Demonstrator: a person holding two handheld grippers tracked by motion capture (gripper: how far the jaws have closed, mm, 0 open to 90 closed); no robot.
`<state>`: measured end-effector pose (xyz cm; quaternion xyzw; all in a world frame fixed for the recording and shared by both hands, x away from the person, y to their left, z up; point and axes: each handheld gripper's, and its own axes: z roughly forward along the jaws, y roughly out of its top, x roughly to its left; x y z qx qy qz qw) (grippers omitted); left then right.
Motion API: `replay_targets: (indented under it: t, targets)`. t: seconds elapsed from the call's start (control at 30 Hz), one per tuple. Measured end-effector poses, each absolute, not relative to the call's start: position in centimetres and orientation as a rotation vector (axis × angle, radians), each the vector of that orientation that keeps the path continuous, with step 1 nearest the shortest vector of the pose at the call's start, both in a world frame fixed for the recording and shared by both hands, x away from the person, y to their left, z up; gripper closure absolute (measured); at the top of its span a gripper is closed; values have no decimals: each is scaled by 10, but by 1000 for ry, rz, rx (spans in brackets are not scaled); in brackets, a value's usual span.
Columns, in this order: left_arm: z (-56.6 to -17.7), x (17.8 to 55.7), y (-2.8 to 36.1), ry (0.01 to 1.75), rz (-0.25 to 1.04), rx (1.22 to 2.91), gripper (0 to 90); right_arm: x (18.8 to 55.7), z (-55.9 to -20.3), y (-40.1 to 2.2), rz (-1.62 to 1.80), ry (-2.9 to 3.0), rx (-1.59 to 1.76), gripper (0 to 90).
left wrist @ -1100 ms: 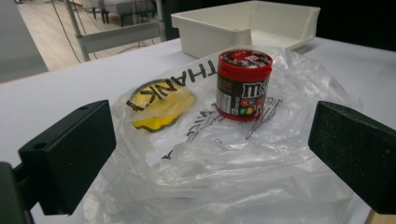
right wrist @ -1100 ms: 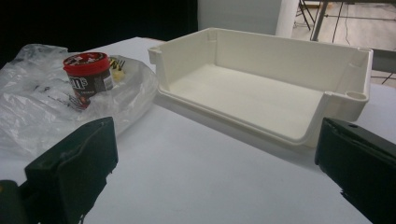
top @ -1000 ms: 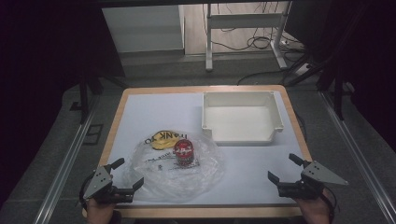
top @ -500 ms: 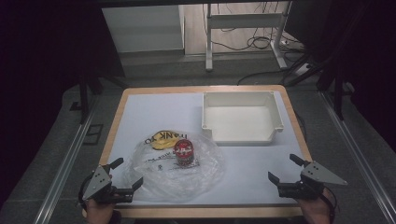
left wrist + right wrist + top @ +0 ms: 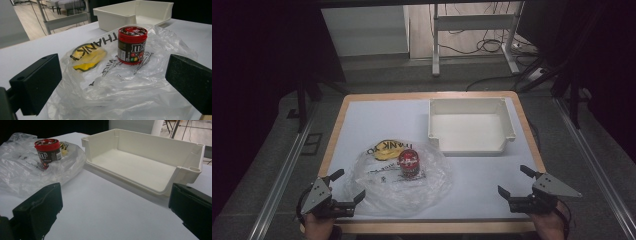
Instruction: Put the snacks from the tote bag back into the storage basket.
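Room: dim, dark at the sides, with cables and a metal stand leg lying on the floor at the top of the high view. Surface: a white-topped table (image 5: 382, 120) with a wooden edge, sitting in the middle of the frame.

Item, candy tub (image 5: 408, 163): red lid, dark label, standing upright on a crumpled clear plastic bag (image 5: 412, 192) left of centre in the high view. It is resting on top of the film, not inside the bag as far as I can tell.

Item, yellow printed patch (image 5: 384, 149): lying just behind and left of the tub, apparently printing on the bag or something under its film; I cannot tell which.

Container, white plastic bin (image 5: 507, 131): sitting in the upper right of the table, its low front wall facing the person. Nothing is lying in it.

Tools: left gripper (image 5: 346, 188), lower left of the high view, jaws spread wide and holding nothing, pointing at the bag's near edge. Right gripper (image 5: 518, 182), lower right, likewise spread and empty, aiming toward the bin and well apart from the tub.

Progress: judging by this, nothing is gripped and the bin is waiting bare, so the handling of tub and bag looks entirely ahead.
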<state>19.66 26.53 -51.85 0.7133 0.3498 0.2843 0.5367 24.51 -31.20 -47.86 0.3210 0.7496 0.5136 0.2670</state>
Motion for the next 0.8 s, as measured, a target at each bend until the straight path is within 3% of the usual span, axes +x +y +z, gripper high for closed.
replay_targets:
  t: [0.8]
  targets:
    - [-519,197,265,835,680,1702,6,248,-477,-302,1413,2077,849,0]
